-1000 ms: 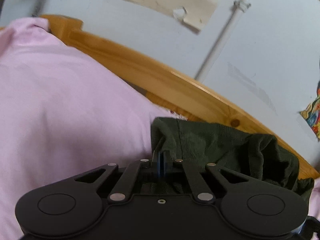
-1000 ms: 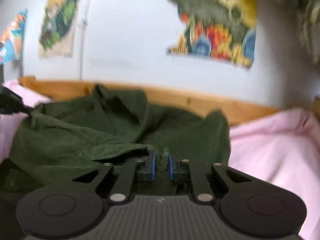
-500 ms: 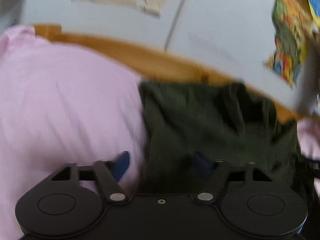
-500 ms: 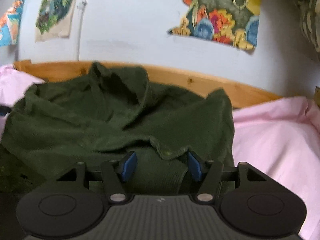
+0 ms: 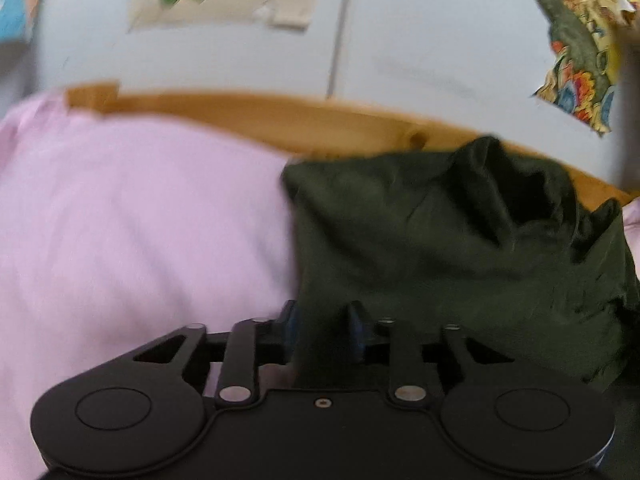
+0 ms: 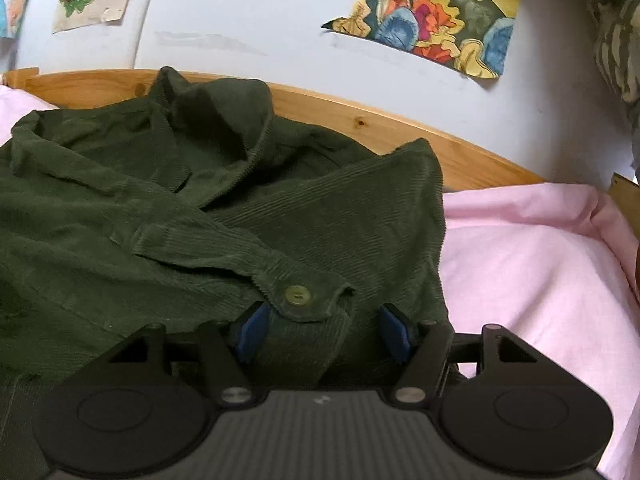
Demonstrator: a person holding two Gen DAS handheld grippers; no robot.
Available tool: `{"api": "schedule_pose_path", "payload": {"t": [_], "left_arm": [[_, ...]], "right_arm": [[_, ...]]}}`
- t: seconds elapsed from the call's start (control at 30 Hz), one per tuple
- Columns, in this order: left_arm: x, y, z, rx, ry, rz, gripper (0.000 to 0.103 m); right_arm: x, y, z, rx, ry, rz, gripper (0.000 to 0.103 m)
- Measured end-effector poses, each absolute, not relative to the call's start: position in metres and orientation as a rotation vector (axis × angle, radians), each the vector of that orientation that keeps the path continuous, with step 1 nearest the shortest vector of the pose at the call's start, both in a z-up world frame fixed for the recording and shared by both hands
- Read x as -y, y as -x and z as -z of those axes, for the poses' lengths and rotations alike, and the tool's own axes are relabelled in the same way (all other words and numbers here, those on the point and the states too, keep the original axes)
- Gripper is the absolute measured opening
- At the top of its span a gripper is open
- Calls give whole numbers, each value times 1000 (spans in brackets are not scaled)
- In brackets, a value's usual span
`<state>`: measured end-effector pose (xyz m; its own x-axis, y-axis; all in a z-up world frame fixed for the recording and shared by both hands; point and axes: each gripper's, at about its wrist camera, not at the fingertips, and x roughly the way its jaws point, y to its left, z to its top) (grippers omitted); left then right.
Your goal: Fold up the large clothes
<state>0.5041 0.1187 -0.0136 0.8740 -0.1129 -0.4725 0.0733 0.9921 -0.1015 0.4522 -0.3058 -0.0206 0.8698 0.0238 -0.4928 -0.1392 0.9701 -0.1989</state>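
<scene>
A dark green corduroy shirt [image 6: 248,184] lies bunched on a pink bedsheet [image 6: 520,264], its collar toward the wooden bed rail. A buttoned cuff [image 6: 304,296] rests right in front of my right gripper [image 6: 322,330], which is open, its blue pads either side of the cloth. In the left wrist view the shirt [image 5: 440,240] fills the right half. My left gripper [image 5: 322,330] stands partly open over the shirt's left edge, with cloth between its jaws. This view is blurred.
A wooden bed rail [image 6: 400,128] runs along the far side of the bed against a pale wall with colourful paper posters [image 6: 432,16]. Pink sheet [image 5: 140,240] spreads to the left of the shirt. A patterned cloth [image 6: 616,32] hangs at far right.
Both grippers have let go of the shirt and opened. The right has drawn back, leaving the cuff lying flat. The left has swung right and narrowed its jaws again.
</scene>
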Motion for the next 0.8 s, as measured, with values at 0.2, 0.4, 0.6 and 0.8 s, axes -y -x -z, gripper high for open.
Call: {"api": "schedule_pose_path", "payload": {"t": [0.2,0.4,0.6,0.8], "left_arm": [[-92,-561,3,-531,-136,26,31],[-105,-601,-4,-535,-29,-84,35],[-111,-573,-10,-451,169,-118,89],[-112,-540,-15,-456,238,-110,97]], "right_arm": [[316,-456,23,-521,145,-90,74],[321,-454,23,-496,173,-104,82],[323,-444,-11,-351,167,-85,96],[295,-474,-47,-256,241,-121,101]]}}
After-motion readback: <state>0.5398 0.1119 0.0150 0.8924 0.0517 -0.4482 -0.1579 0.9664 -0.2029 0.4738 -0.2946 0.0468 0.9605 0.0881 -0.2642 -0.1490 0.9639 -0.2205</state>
